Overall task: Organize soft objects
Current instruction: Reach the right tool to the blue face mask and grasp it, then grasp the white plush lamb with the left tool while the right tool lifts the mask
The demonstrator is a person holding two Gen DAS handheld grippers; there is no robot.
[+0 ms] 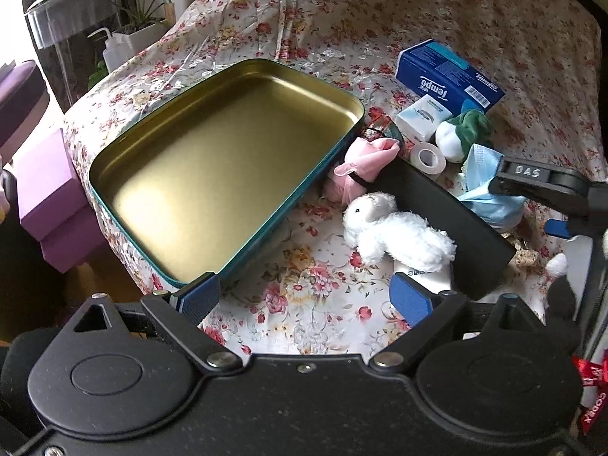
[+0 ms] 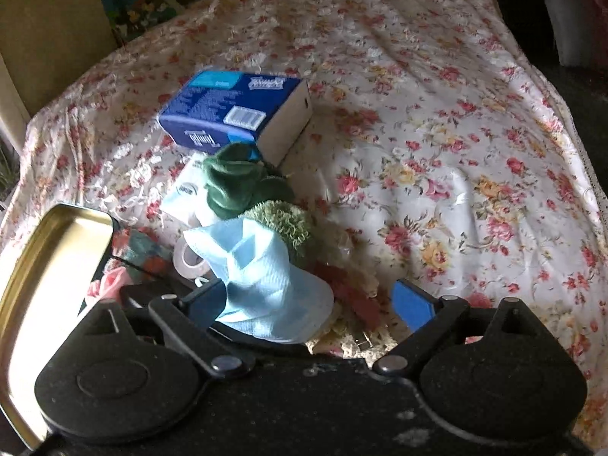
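Observation:
An open gold tin (image 1: 224, 167) with a teal rim lies on the flowered cloth, and its corner (image 2: 57, 266) shows in the right wrist view. A white plush lamb (image 1: 395, 231) lies just ahead of my left gripper (image 1: 306, 296), which is open and holds nothing. Beyond it are a pink cloth (image 1: 364, 167), a green and white sock (image 1: 463, 133) and a light blue face mask (image 1: 490, 190). My right gripper (image 2: 309, 302) stands wide over the mask (image 2: 266, 285). The mask rests against the left pad, and the right pad is apart from it.
A black flat case (image 1: 448, 224) lies beside the lamb. A blue tissue box (image 2: 235, 110), a small white box (image 1: 421, 114), a tape roll (image 1: 429, 154) and a fuzzy green cloth (image 2: 285, 220) crowd the pile. Purple boxes (image 1: 49, 197) stand off the table's left edge.

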